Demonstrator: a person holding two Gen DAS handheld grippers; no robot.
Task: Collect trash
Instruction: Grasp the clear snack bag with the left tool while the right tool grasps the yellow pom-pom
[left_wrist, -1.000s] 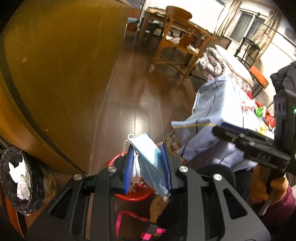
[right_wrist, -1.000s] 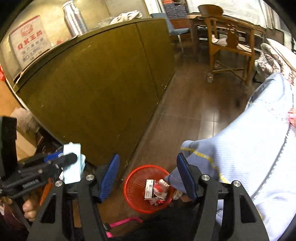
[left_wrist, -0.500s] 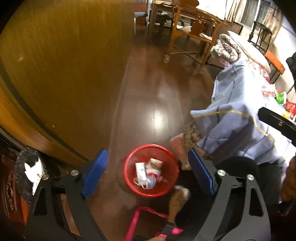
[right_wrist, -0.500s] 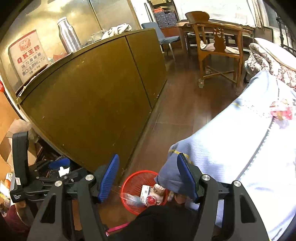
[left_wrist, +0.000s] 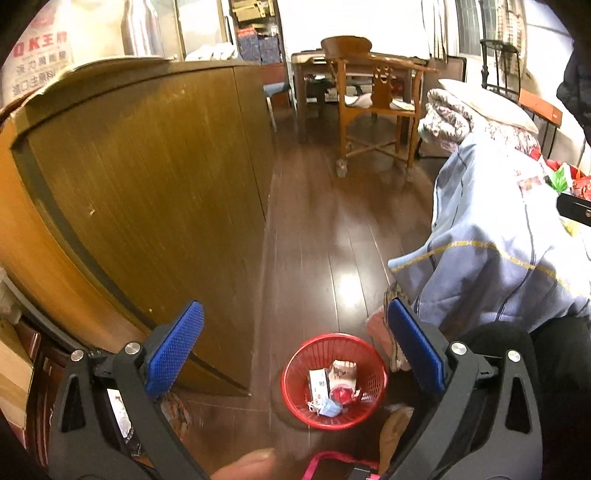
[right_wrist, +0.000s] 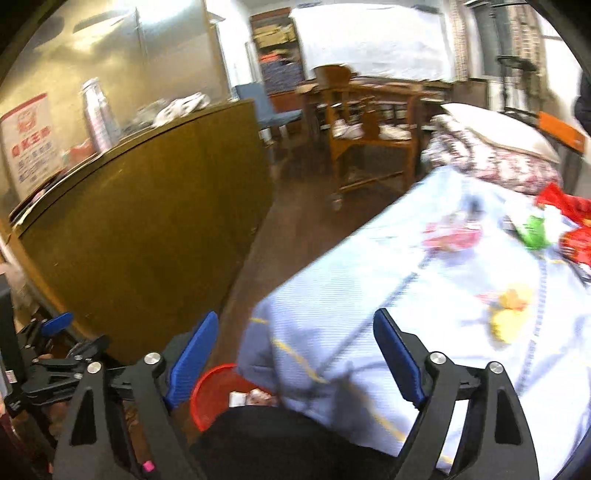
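Note:
A red mesh waste basket (left_wrist: 373, 363) stands on the dark wood floor and holds a blue face mask (left_wrist: 330, 409), a small white box (left_wrist: 319, 383) and other scraps. My left gripper (left_wrist: 295, 350) is open and empty, high above the basket. My right gripper (right_wrist: 293, 360) is open and empty over the edge of the light-blue bedspread (right_wrist: 424, 317). On that spread lie a red wrapper (right_wrist: 452, 236), a green wrapper (right_wrist: 532, 230) and a yellow scrap (right_wrist: 508, 314). The basket's rim shows low in the right wrist view (right_wrist: 207, 387).
A large brown wooden cabinet (left_wrist: 140, 206) stands to the left of the basket. A wooden armchair (left_wrist: 373, 99) and a table stand at the far end of the floor. A folded patterned quilt (right_wrist: 491, 162) and a pillow lie at the far end of the bed.
My left gripper opened and dropped the blue face mask into the red basket, then rose. My right gripper swung right and up, from over the basket to over the bedspread.

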